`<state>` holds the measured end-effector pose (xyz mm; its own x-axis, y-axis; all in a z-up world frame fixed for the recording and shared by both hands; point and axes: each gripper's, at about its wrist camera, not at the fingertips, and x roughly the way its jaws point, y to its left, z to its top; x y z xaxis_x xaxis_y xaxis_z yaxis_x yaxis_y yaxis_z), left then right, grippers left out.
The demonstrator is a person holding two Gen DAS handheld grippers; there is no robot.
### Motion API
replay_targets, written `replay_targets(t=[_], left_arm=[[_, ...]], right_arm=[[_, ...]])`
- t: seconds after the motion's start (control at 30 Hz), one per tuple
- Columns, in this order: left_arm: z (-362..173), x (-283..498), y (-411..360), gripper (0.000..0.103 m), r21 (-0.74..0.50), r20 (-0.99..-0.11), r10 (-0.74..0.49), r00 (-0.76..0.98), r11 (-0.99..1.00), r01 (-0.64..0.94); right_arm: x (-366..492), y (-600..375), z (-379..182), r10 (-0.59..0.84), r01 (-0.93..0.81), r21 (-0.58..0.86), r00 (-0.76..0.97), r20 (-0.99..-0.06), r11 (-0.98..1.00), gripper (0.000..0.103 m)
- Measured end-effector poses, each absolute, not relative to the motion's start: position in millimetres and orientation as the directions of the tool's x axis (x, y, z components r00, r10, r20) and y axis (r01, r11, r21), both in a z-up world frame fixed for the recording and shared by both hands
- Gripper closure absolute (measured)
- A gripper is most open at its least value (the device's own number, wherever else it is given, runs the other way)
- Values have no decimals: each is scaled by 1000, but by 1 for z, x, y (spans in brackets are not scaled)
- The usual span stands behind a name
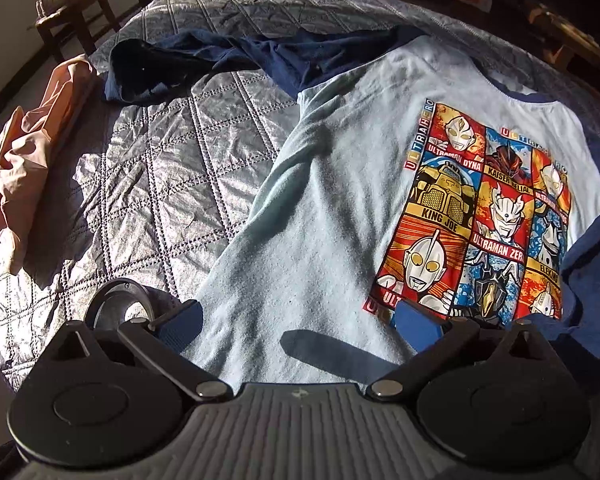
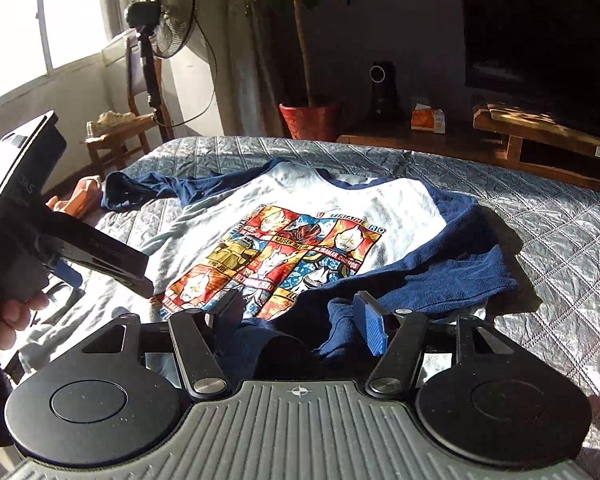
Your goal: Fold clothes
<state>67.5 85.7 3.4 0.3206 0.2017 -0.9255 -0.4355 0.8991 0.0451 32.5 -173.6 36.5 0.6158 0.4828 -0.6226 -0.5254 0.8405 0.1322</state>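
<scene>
One shirt: a pale-blue shirt with navy sleeves and a comic print lies face up, spread on the quilt.
Peach cloth: one, bunched at the quilt's edge, well apart from the shirt.
Sleeves: two. One sleeve trails outward, rumpled; the other sleeve lies crumpled beside the body, next to the right gripper.
Feel (judged): light, limp knit; no stiffness, so it drapes and sags from any pinch. It may drag and wrinkle on the quilt instead of sliding. Not fragile.
Hold (judged): pinch edges, not mid-panel. Hem corners, shoulder seams and cuffs give doubled cloth to bite.
Left gripper: one; jaws spread wide over the shirt's lower body, holding nothing.
Right gripper: one; jaws apart, low over the crumpled sleeve; navy cloth lies between the pads, no pinch seen.
Stage: body flat, sleeves out; no fold shows.
Hands: one hand visible, on the left gripper's handle.
</scene>
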Motion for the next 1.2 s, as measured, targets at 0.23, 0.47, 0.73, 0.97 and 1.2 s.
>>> replay_targets(t=[0.23,0.47,0.73,0.97,1.2], left_arm=[[5,68,85,1,51,-926,200,320,907,-419],[2,66,83,1,50,-931,187,313,916,-397],[3,66,91,1,36,-933,179,312,909,-414],[11,67,112,1,11,-928,183,324,883,-469],[16,66,131,1,3,-923,201,327,856,-517]], right_arm=[[1,-165,15,430,-319,291,609,-667,902,30],[-7,-185,-13,354,-23,443,638,-683,896,23],[2,-154,-1,507,-337,379,593,-625,862,102],[17,-160,10,621,-309,557,560,-549,771,90],[31,-175,0,689,-144,747,527,-497,649,58]])
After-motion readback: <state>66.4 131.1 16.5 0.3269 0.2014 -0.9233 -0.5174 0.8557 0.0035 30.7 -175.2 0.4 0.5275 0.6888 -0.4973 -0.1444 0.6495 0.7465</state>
